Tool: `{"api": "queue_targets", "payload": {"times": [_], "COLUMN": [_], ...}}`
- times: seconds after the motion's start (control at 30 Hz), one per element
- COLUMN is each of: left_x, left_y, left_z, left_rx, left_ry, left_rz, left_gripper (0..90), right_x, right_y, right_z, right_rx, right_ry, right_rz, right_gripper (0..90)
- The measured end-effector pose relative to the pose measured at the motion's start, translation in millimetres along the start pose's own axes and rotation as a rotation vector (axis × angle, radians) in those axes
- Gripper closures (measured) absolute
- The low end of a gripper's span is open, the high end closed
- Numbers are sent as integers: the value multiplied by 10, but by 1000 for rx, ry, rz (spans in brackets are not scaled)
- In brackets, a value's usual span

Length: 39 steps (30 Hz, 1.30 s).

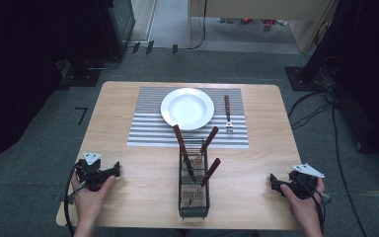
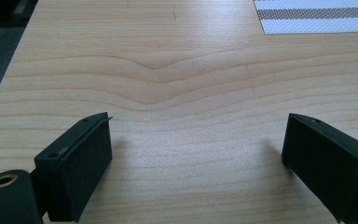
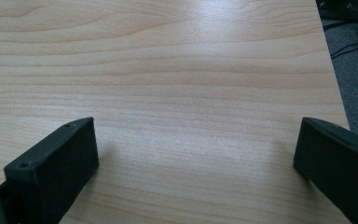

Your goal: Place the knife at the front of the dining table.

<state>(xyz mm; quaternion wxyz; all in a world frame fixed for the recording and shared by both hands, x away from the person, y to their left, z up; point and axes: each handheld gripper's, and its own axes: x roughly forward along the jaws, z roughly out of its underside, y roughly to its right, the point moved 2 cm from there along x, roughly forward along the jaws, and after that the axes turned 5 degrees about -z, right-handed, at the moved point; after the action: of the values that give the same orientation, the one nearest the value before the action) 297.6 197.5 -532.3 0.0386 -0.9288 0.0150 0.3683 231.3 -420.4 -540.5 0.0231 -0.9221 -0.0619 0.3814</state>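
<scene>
Both claws spread, empty: left claw (image 1: 114,170), right claw (image 1: 273,180) on tabletop (image 1: 138,173). We'd pinch slim, stiff, light cutlery (image 1: 210,173) by wooden handles, 12 o'clock of rack (image 1: 193,195).

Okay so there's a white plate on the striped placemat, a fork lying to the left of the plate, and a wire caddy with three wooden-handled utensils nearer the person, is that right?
Not quite. The fork lies to the right of the white plate, not the left, as the high view shows. The rest holds: both sit on the striped placemat, and the wire caddy with three wooden-handled utensils stands nearer the person.
</scene>
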Motion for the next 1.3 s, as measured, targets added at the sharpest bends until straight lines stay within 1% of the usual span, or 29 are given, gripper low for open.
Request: {"api": "queue_targets", "payload": {"times": [0.17,0.23,0.3,0.33,0.37,0.47,0.5,0.53,0.57,0.6,0.63,0.67,0.77,0.8,0.83,0.9,1.0,1.1,1.13,1.23,1.3], "left_x": [-11,-16,-54,-80,-122,-234,-254,-303,-303,-361,-361,-394,-499,-541,-541,-566,-606,-703,-703,-780,-837], "left_y": [-2,17,41,51,58,75,88,141,141,218,218,265,406,482,482,546,632,722,722,761,808], "left_z": [10,1,8,11,4,-43,-59,-114,-114,-187,-187,-228,-349,-420,-420,-473,-527,-587,-587,-626,-667], "left_rx": [1,-6,-4,5,11,-11,-13,-24,-24,-41,-41,-46,-30,-20,-20,-17,-15,-5,-5,12,32], "left_ry": [-1,-12,-31,-28,-22,16,20,29,29,45,45,53,85,101,101,106,118,143,143,150,157], "left_rz": [2,-8,-29,-51,-61,-31,-24,-1,-1,28,28,44,68,82,82,104,121,142,142,157,169], "left_gripper": [83,83,84,84,84,84,84,84,84,84,84,84,84,84,84,84,84,84,84,84,84], "right_x": [1,1,3,3,5,10,6,2,2,0,0,0,6,6,6,6,6,5,5,5,4], "right_y": [0,0,0,0,1,-1,-4,-6,-6,-7,-7,-8,-9,-9,-9,-9,-9,-9,-9,-8,-8], "right_z": [0,0,-2,-2,-5,-9,-6,0,0,2,2,1,-5,-5,-5,-4,-5,-2,-2,-2,-3], "right_rx": [0,0,1,1,1,7,11,10,10,9,9,8,8,8,8,8,9,6,6,6,6], "right_ry": [2,1,1,1,0,1,1,3,3,3,3,3,2,2,2,2,2,3,3,3,2], "right_rz": [0,0,0,0,1,6,10,12,12,10,10,9,8,8,8,8,8,9,9,8,8], "right_gripper": [0,0,0,0,0,0,0,0,0,0,0,0,0,0,0,0,0,0,0,0,0]}}
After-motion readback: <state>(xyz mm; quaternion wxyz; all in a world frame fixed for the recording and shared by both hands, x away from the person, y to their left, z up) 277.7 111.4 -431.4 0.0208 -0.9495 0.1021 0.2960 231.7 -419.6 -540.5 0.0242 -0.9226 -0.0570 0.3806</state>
